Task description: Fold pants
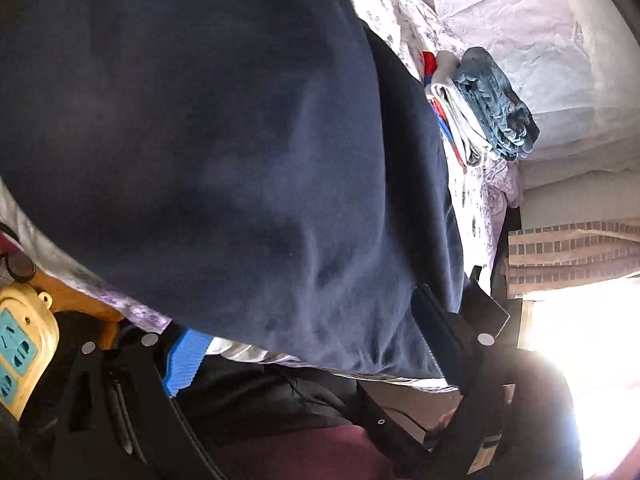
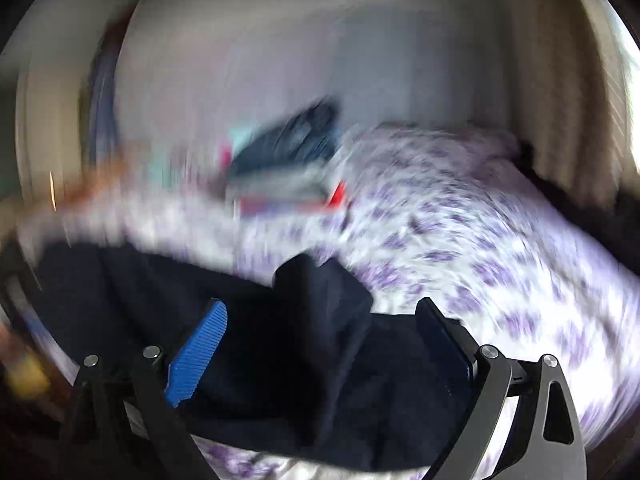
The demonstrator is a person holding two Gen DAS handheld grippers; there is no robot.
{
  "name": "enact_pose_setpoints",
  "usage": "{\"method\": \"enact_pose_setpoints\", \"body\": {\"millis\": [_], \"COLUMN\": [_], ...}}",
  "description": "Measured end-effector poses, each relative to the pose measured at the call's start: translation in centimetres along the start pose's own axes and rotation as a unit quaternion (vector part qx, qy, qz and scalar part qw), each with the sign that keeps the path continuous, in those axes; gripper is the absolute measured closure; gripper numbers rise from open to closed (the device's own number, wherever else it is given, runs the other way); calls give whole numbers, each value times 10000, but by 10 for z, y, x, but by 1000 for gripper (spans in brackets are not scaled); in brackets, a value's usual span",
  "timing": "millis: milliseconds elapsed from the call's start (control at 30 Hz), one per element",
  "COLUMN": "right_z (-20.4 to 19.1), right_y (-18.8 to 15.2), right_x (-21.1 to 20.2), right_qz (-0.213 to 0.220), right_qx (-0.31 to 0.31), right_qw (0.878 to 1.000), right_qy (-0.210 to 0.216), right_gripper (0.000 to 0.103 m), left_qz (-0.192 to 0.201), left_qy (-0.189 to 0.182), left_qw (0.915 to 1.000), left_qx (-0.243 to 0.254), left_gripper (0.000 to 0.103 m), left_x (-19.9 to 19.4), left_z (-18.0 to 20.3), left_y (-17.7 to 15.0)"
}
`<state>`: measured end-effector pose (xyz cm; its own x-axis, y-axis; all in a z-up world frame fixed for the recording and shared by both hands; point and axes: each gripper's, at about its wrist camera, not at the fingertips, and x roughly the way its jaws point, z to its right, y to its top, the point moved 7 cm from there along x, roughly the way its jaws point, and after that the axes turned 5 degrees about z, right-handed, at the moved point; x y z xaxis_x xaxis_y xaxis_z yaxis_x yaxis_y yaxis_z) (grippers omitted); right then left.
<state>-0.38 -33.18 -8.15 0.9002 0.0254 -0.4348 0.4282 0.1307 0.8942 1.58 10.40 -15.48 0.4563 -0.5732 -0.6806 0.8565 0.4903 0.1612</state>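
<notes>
Dark navy pants (image 1: pixel 208 152) fill most of the left wrist view, spread on a floral bed sheet (image 1: pixel 480 200) with their near edge hanging over the bed's side. My left gripper (image 1: pixel 312 346) stands open at that edge; its blue pads (image 1: pixel 184 364) are wide apart and do not press the cloth. The right wrist view is blurred. There the pants (image 2: pixel 320 340) lie low in the frame with a raised fold between the fingers. My right gripper (image 2: pixel 320 346) is open around that fold, its pads (image 2: pixel 200 352) clear of it.
A stack of folded clothes (image 1: pixel 480 108) (image 2: pixel 288 160) sits further up the bed by pale pillows (image 1: pixel 540 40). A yellow power strip (image 1: pixel 24 344) lies at the bed's wooden edge. A checked curtain (image 1: pixel 572 256) and a glaring window are on the right.
</notes>
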Motion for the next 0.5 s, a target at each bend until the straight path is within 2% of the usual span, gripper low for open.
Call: {"method": "enact_pose_setpoints", "body": {"millis": [33,67,100,133,167,233,267,300,333,367,433,467,500], "right_z": [-6,-7,5,15,35,63,84,92,102,108,106,97,93], "right_y": [-4,-10,-15,-10,-1,18,21,17,5,-22,-66,-94,-99], "right_x": [14,29,42,42,28,-11,-43,-54,-56,-42,-17,-5,-2], "right_qz": [-191,-419,-689,-615,-189,833,1578,1811,1830,1440,725,328,349], "right_qx": [-167,-58,634,1144,1696,2079,2337,2502,2731,3176,3628,3705,3681], "right_qw": [9997,9986,9929,9871,9792,9674,9515,9433,9373,9300,9224,9228,9242], "right_qy": [50,306,737,937,1097,1185,1234,1215,1160,1161,1109,1010,952], "right_gripper": [45,90,92,92,92,92,92,92,91,92,92,91,91], "left_qz": [45,84,122,157,176,187,190,188,182,180,182,186,185], "left_qy": [-23,-51,-83,-101,-95,-61,-43,-46,-61,-55,-11,24,47], "left_qw": [10000,9999,9998,9997,9996,9994,9994,9994,9993,9992,9989,9987,9985], "left_qx": [52,75,99,145,203,278,291,294,311,343,427,477,515], "left_gripper": [12,12,12,12,12,12,12,12,12,12,10,10,9], "left_x": [1,2,3,3,3,5,7,8,9,9,11,12,13], "left_z": [3,6,8,10,11,10,9,7,6,6,8,10,11], "left_y": [0,0,1,1,1,1,2,2,3,3,3,3,2]}}
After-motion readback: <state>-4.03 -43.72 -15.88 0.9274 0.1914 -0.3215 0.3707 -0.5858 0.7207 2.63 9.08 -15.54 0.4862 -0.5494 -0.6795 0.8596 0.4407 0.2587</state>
